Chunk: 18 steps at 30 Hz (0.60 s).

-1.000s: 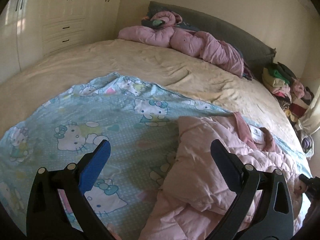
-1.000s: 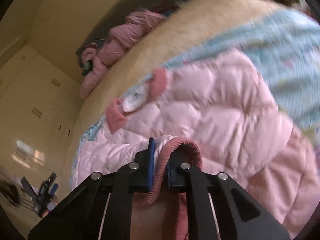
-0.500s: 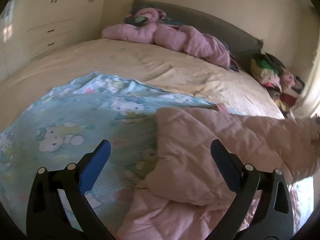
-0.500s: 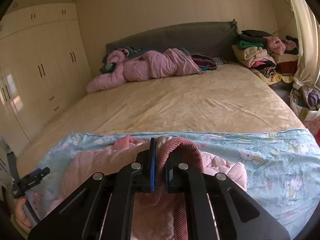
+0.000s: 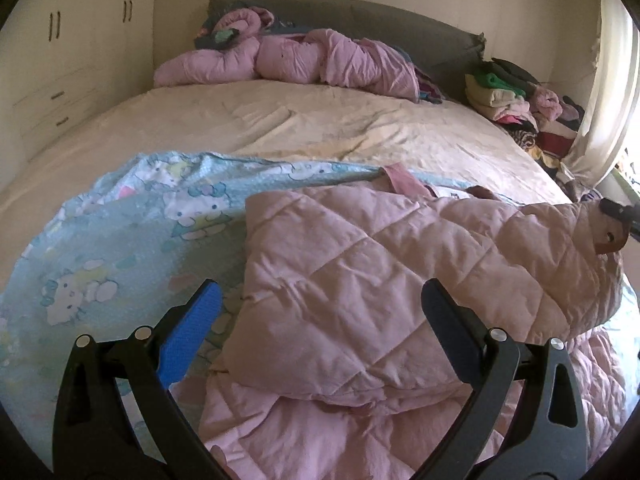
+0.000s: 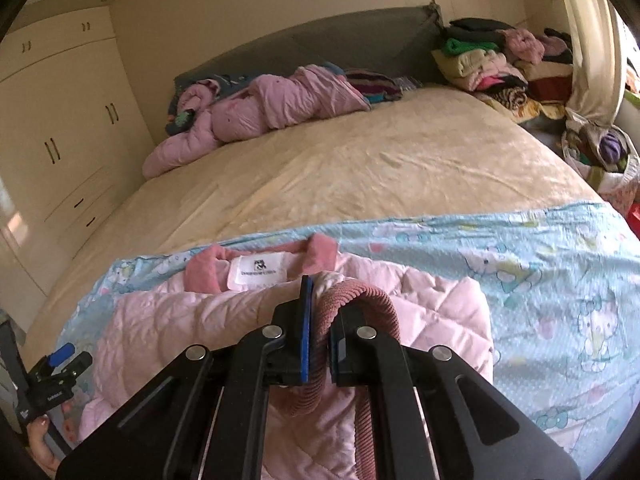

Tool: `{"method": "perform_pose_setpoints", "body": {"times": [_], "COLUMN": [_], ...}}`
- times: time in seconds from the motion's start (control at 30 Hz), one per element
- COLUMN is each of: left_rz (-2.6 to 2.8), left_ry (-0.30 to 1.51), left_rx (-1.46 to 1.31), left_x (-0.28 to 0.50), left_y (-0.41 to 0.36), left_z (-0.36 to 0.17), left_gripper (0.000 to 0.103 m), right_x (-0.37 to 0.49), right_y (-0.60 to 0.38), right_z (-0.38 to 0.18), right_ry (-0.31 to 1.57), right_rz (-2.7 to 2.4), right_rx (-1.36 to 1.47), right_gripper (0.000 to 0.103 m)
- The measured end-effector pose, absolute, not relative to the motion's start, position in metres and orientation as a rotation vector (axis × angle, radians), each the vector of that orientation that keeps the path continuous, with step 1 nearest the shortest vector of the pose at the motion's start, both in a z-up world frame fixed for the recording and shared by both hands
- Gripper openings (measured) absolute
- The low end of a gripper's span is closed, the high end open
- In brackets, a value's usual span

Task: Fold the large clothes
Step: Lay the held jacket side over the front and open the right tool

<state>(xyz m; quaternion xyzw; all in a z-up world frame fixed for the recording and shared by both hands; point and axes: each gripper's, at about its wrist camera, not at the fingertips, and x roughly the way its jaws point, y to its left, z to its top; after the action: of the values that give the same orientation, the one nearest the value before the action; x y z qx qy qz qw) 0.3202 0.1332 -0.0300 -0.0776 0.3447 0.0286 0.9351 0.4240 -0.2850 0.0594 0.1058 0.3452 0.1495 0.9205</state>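
Right gripper (image 6: 318, 332) pinches the ribbed dark-pink cuff (image 6: 360, 300) of the pink quilted jacket (image 6: 192, 320); pads pressed tight on it, cuff looping up over the right finger and hanging down below the jaws. Sleeve lifted off the bed, draped across the jacket body. Just ahead of the tips: collar (image 6: 320, 246) and white label (image 6: 258, 268). Jacket lies on the blue cartoon-cat sheet (image 6: 540, 264), which spreads to the right of the gripper; bare cream mattress (image 6: 360, 160) beyond.

Left gripper (image 5: 320, 312) spread wide, nothing between the blue pads (image 5: 188, 332), hovering over the near edge of the jacket (image 5: 360, 280). A folded quilted panel lies directly ahead between the fingers; more of the jacket bunches below them. Sheet (image 5: 120, 240) to the left of it. Far right of that view, the right gripper (image 5: 618, 212) holds the cuff (image 5: 610, 236) up, sleeve stretched toward it.

In the right view, lower left, a hand (image 6: 40, 440) holds the left gripper (image 6: 60, 364) beside the jacket edge.

Far ahead: crumpled pink coat (image 5: 300, 60) at the grey headboard (image 5: 400, 24), clothes pile (image 6: 492, 64) ahead-right, wardrobe (image 6: 60, 120) left.
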Motion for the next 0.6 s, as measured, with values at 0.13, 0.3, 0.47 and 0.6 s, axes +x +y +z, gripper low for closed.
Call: {"method": "perform_pose_setpoints", "body": {"times": [0.13, 0.3, 0.47, 0.6], "left_rz": [0.013, -0.014, -0.029, -0.048], "left_ry": [0.72, 0.749, 0.76, 0.739], "left_rx": [-0.237, -0.205, -0.201, -0.17], "left_x": [0.326, 0.333, 0.336, 0.333], "left_y": [0.138, 0.128, 0.121, 0.113], "left_z": [-0.034, -0.043, -0.047, -0.042], "left_gripper": [0.094, 0.093, 0.087, 0.083], "right_x": [0.427, 0.43, 0.427, 0.414], "right_y": [-0.286, -0.287, -0.284, -0.287], "right_z": [0.049, 0.035, 0.028, 0.034], "right_ry": [0.74, 0.779, 0.826, 0.804], "right_rz": [0.289, 0.264, 0.261, 0.234], "right_rx": [0.208, 0.216, 0.203, 0.196], "right_gripper": [0.006, 0.01, 0.052, 0.056]}}
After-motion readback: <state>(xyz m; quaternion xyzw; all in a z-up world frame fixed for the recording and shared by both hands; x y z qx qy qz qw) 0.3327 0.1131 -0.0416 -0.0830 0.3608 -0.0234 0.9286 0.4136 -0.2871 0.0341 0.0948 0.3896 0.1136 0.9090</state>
